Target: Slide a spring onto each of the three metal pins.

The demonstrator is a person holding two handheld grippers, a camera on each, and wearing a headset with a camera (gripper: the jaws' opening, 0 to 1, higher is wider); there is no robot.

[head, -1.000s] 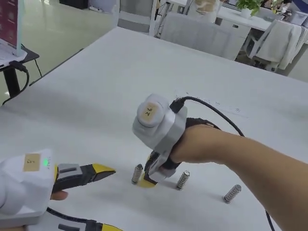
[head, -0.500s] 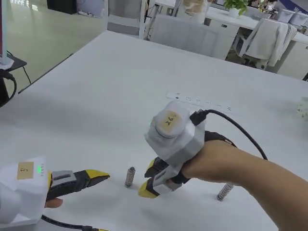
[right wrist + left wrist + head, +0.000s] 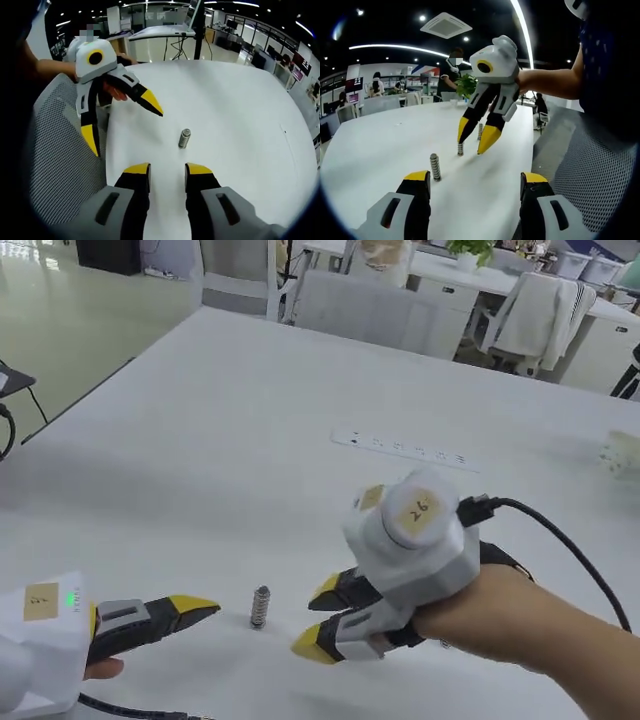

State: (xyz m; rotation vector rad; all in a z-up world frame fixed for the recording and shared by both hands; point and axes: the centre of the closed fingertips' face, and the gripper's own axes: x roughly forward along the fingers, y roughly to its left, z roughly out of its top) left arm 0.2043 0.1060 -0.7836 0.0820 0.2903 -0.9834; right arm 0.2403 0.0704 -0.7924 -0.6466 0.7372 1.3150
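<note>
Right gripper: jaws a narrow gap apart, nothing between them, and a spring upright just ahead at frame centre. Left gripper spread wide, empty too, that spring near its left jaw. A second spring and third spring stand beyond, mid-frame. In the right gripper view the table lies bare to the right, with its edge at left beside grey mesh.
</note>
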